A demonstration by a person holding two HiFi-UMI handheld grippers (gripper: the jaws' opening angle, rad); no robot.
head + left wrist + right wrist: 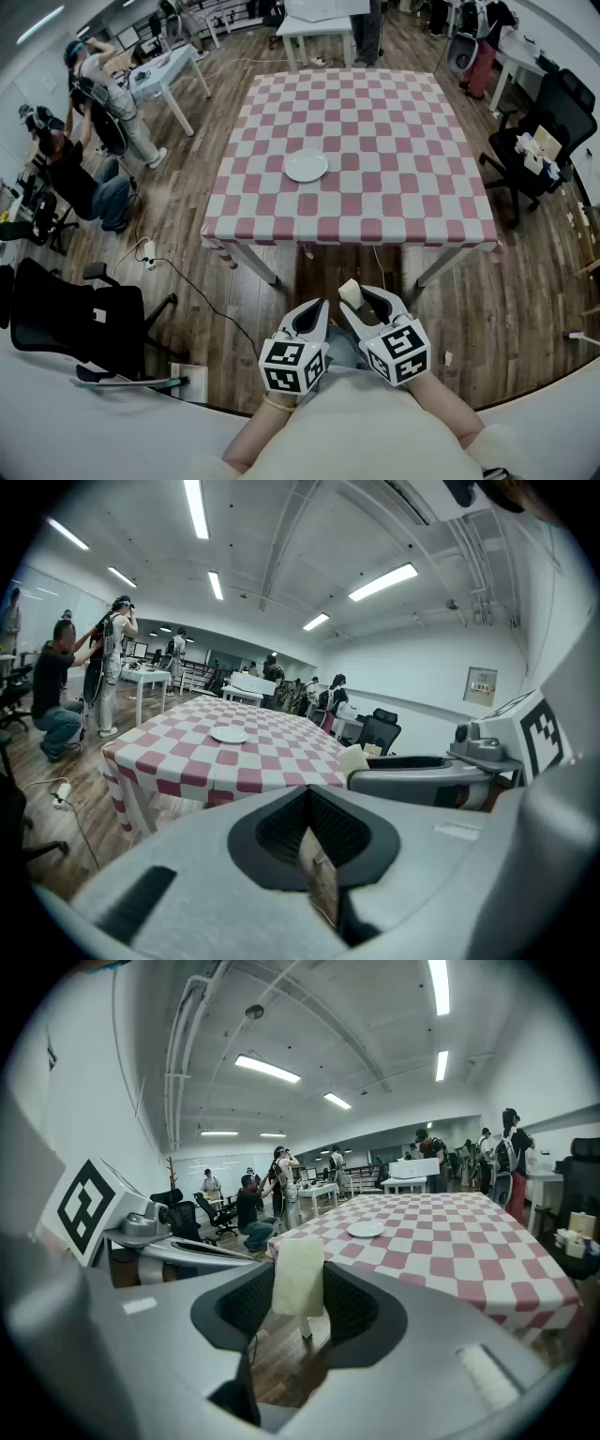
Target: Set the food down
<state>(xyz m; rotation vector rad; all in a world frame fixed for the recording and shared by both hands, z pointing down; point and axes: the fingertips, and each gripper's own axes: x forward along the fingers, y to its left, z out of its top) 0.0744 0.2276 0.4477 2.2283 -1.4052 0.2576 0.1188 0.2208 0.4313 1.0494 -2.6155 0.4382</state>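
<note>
With the task seemingly barely begun, the right gripper (361,298) is clamping the food (350,291) at lower centre, the left gripper (315,317) is sitting with jaws together, empty, and the plate (306,166) is lying well apart, mid-frame.

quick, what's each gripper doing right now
left gripper: closed, nothing in it
right gripper: closed on a pale piece of food, held in the air short of the table
</note>
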